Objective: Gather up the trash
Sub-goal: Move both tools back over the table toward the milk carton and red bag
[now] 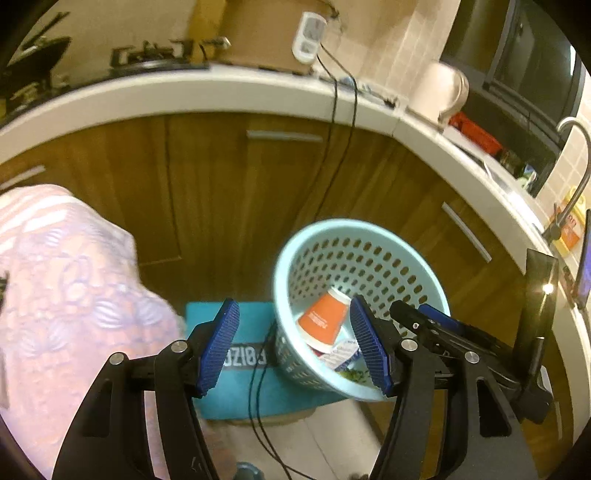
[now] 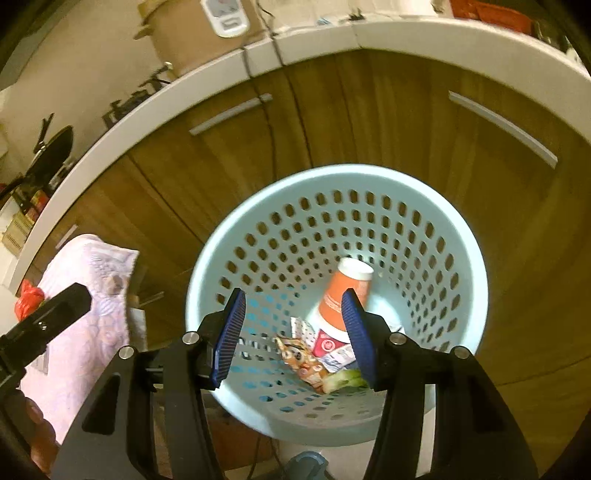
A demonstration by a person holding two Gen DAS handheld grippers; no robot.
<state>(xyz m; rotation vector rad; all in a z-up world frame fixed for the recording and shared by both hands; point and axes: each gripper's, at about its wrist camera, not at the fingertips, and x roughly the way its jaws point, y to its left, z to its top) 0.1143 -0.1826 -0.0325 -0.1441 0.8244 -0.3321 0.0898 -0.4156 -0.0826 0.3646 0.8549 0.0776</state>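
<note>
1. The right gripper (image 2: 293, 336) hangs over the mouth of the pale blue perforated basket (image 2: 465, 236); its blue pads (image 2: 229, 338) stand apart with nothing pressed between them.
2. The left gripper (image 1: 295, 347) is likewise spread and empty; it sits left of the basket (image 1: 295, 240), so only its right pad overlaps the rim.
3. Past the right gripper's tips, at the basket bottom, an orange paper cup (image 2: 341, 295) lies tilted; its long axis runs from the near left up to the far right, white mouth rim away from the camera.
4. The right wrist view alone shows a printed wrapper (image 2: 301, 354) and a green scrap (image 2: 345, 378) beside the cup; the left view shows the cup (image 1: 325, 317) from the side and the right gripper (image 1: 424, 321) over the rim.
5. Farther off, wooden cabinet doors (image 2: 369, 110) stand under a white counter (image 2: 406, 31).
</note>
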